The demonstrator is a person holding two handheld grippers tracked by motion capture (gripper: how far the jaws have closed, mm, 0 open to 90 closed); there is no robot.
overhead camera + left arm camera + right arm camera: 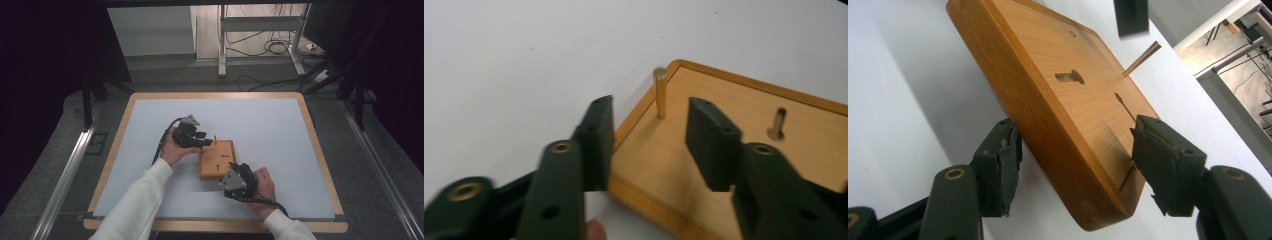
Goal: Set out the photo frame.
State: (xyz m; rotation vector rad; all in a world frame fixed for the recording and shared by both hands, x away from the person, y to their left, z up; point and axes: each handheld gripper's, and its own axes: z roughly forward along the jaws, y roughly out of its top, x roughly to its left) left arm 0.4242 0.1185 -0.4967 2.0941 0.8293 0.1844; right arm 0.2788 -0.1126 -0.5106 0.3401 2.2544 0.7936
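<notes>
A flat wooden board [217, 159] lies on the white mat. A thin brass peg [215, 138] stands upright near its far left corner, and a keyhole slot [1069, 76] is cut in its top. My left gripper [203, 141] is at the board's left edge and open. The peg [660, 92] stands beyond its jaw tips, with nothing between them over the board [724, 87]. My right gripper [234, 167] is at the board's near right corner. There its jaws [1075, 160] straddle the board [1078, 105], and the pads look closed against its sides.
The white mat [260, 120] covers a table with a wooden rim [320, 150]. Bare mat lies behind and to the right of the board. Beyond the table are a metal stand [222, 45] and cables on the floor [275, 47].
</notes>
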